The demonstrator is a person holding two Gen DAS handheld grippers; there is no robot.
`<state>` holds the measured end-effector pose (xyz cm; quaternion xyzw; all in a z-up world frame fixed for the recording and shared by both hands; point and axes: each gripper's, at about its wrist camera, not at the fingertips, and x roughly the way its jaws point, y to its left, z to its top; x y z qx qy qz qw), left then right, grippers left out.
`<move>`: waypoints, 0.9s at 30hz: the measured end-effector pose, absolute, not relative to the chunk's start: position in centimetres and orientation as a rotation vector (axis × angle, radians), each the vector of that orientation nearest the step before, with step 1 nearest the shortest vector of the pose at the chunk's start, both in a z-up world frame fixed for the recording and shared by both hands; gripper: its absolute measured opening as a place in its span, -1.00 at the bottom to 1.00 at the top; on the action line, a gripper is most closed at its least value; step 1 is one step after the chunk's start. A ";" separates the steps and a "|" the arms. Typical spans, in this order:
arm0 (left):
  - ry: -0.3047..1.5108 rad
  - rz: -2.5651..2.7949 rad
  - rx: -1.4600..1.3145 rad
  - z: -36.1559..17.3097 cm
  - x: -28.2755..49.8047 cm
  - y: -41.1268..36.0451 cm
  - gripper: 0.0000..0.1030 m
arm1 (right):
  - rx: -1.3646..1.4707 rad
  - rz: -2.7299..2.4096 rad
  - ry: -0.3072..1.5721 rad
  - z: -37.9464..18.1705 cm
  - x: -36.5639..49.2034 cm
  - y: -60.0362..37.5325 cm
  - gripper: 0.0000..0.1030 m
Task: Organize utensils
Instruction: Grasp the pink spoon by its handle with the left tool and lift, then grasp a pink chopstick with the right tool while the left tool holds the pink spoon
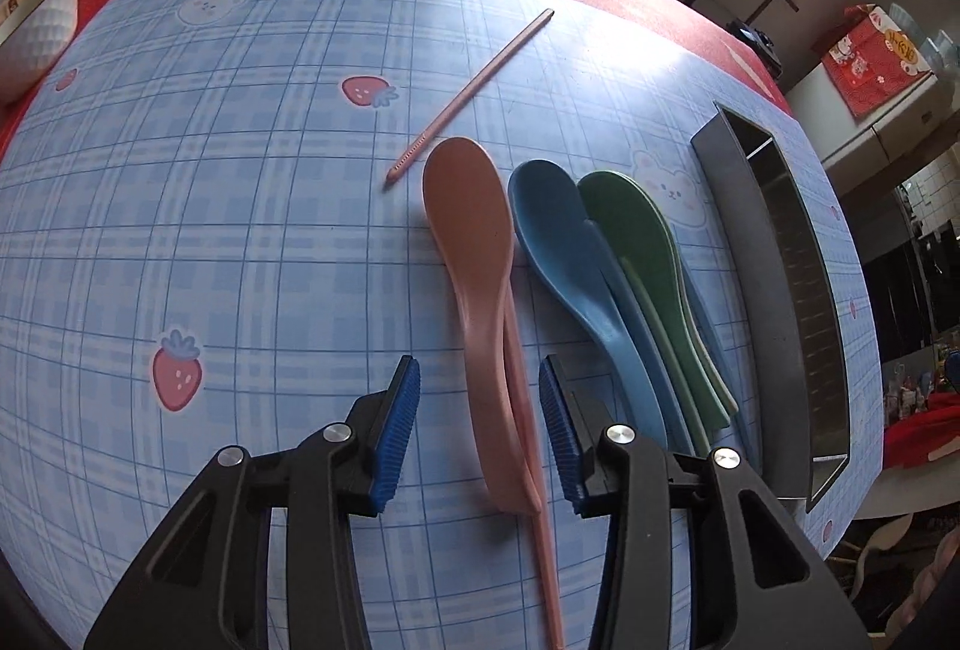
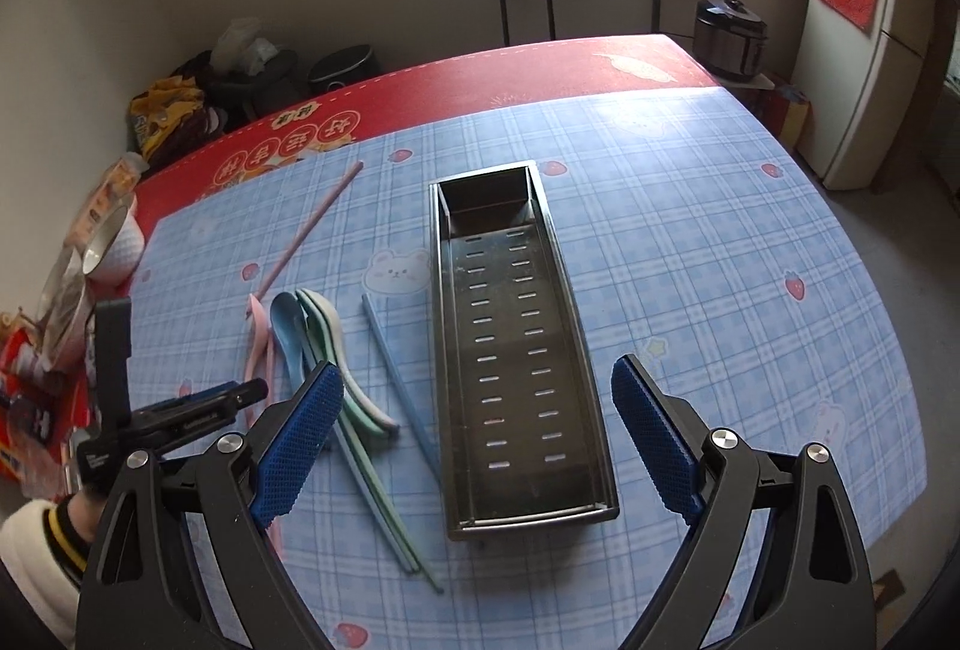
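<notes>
My left gripper [image 1: 480, 410] has its jaws partly open, and the handle of the pink spoon [image 1: 474, 254] lies between the two blue pads [image 1: 399, 422]. The pads are not touching the handle; there is a gap on both sides, so I am holding nothing yet. Under the same spoon a pink chopstick [image 1: 543, 530] runs along the handle toward the bottom of the left wrist view.

Just beside the pink spoon, to its right in that view, the blue spoon [image 1: 558, 242] and the green spoon [image 1: 636, 242] overlap each other, with a paler spoon under the green one. A second pink chopstick [image 1: 474, 92] lies apart, pointing toward the far red edge of the table.

My right gripper [image 2: 480, 446] is wide open and holds nothing. Between its pads I see the dark metal utensil tray [image 2: 444, 350], long, with slots in its bottom and a small separate compartment at the far end. I see nothing inside it. To the left of the tray in the right wrist view lies a blue chopstick [image 2: 396, 374], then more chopsticks [image 2: 372, 494] under the spoons.

Everything rests on the blue checked tablecloth [image 2: 690, 260] with strawberries. A white bowl [image 2: 117, 245] stands near its left edge.
</notes>
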<state>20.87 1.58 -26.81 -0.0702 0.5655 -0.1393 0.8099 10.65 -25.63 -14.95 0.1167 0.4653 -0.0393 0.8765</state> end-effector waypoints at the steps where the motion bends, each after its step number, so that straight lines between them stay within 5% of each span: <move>1: 1.213 -0.305 -0.143 -26.8 21.0 1.6 -0.37 | 0.245 -0.084 0.972 -15.0 10.6 -25.2 0.71; 4: 1.219 -0.314 -0.118 -26.9 21.2 2.0 -0.88 | 0.257 -0.080 0.980 -15.2 10.7 -24.1 0.69; 5: 1.218 -0.327 -0.114 -27.0 21.1 2.3 -0.88 | 0.258 -0.077 0.985 -15.4 10.7 -23.7 0.51; 9: 1.193 -0.401 -0.092 -26.4 20.0 3.3 -0.88 | 0.261 -0.052 1.034 -16.9 11.5 -22.0 0.42; 17: 1.108 -0.329 -0.122 -23.3 17.2 8.8 -0.88 | 0.181 0.113 1.138 -20.7 14.7 -15.5 -0.28; 27: 1.062 -0.183 -0.183 -21.5 14.0 15.1 -0.88 | 0.107 0.238 1.266 -26.0 17.2 -7.6 -0.56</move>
